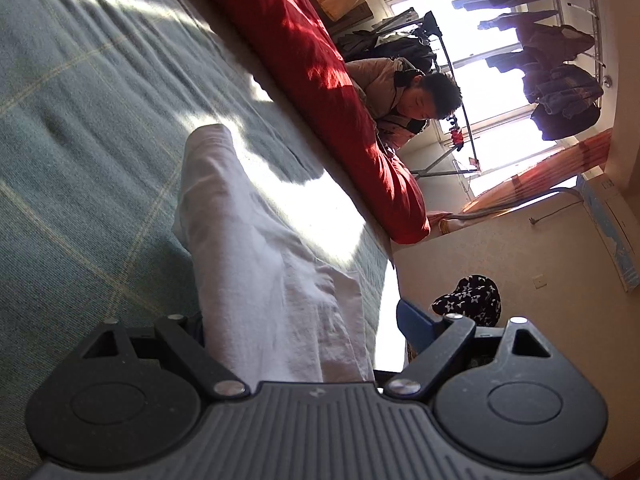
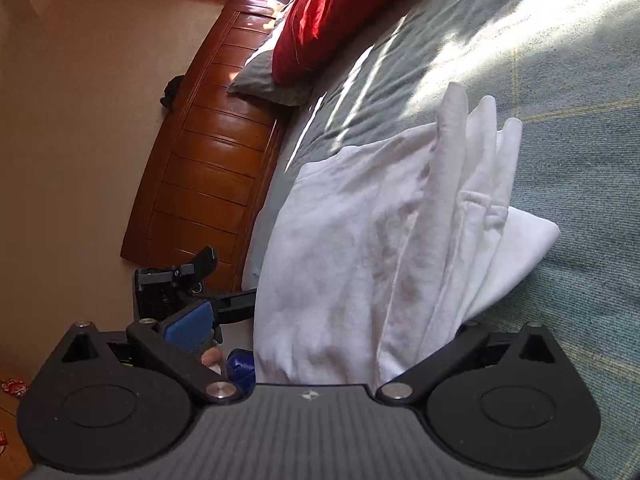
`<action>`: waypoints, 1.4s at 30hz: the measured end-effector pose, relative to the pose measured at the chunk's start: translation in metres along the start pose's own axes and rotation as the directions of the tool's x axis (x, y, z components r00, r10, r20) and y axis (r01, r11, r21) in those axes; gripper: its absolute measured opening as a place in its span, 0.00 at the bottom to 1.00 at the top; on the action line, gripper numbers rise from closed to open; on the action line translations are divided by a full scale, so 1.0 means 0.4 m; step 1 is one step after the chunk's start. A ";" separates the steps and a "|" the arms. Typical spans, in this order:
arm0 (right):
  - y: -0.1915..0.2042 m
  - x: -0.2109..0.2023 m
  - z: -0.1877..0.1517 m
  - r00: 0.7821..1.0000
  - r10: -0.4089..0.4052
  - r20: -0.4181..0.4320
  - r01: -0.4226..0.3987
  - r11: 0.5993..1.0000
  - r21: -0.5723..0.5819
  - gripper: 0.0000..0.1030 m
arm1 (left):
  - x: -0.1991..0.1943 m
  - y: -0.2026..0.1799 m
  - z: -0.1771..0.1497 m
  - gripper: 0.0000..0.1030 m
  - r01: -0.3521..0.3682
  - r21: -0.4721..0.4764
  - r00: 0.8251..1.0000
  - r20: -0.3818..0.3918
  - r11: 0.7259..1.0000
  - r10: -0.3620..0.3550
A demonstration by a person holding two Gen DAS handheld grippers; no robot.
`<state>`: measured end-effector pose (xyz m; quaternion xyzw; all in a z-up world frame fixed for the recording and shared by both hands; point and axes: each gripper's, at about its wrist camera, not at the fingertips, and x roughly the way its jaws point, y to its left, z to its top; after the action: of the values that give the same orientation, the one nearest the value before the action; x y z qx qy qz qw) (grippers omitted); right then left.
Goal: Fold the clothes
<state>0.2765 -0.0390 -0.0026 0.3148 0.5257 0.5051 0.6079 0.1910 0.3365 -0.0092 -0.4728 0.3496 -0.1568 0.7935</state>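
Observation:
A white garment [image 1: 248, 240] lies folded into a long strip on the green checked blanket [image 1: 80, 120]. Both views are rolled on their side. My left gripper [image 1: 306, 320] is open around the near end of the strip. The cloth lies against the finger on the bed side, and the blue pad [image 1: 416, 324] stands clear of it. In the right wrist view the white garment [image 2: 360, 240] shows several folded layers. My right gripper [image 2: 328, 326] is open too. Its blue pad [image 2: 188, 328] is apart from the cloth and its other finger is hidden under the cloth. The left gripper [image 2: 176, 280] shows beside it.
A red quilt [image 1: 320, 80] lies along the far side of the bed, with a person [image 1: 404, 96] beyond it by a bright window. Clothes hang on a rack [image 1: 560, 80]. A wooden headboard [image 2: 208, 152], a grey pillow [image 2: 268, 84] and a star-patterned black fabric [image 1: 468, 300] are nearby.

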 end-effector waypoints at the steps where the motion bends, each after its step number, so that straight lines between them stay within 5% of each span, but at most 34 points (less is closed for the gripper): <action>1: 0.001 0.025 0.006 1.000 0.000 -0.014 0.000 1.000 -0.001 1.00 | -0.007 0.016 0.010 0.85 -0.007 -0.011 1.000 0.009 1.000 0.007; 16: 0.024 0.298 0.065 0.999 0.017 -0.037 -0.020 0.995 -0.095 1.00 | -0.079 0.174 0.184 0.85 -0.079 -0.068 0.990 0.115 0.995 0.087; 33: 0.046 0.444 0.096 0.999 -0.010 -0.048 0.004 0.992 -0.128 1.00 | -0.058 0.243 0.305 0.85 -0.151 -0.064 0.973 0.166 0.986 0.160; 37: 0.030 0.450 0.080 0.998 -0.025 -0.066 0.017 0.992 -0.122 1.00 | -0.058 0.269 0.305 0.86 -0.202 -0.066 0.964 0.164 0.977 0.210; 42: 0.008 0.383 0.066 0.993 -0.106 -0.048 0.098 0.984 -0.149 1.00 | -0.132 0.257 0.299 0.86 -0.314 -0.032 0.915 0.256 0.949 0.312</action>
<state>0.2914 0.1105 -0.0423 0.2279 0.5194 0.5189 0.6396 0.2292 0.4954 -0.0391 -0.4234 0.3139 0.0332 0.8492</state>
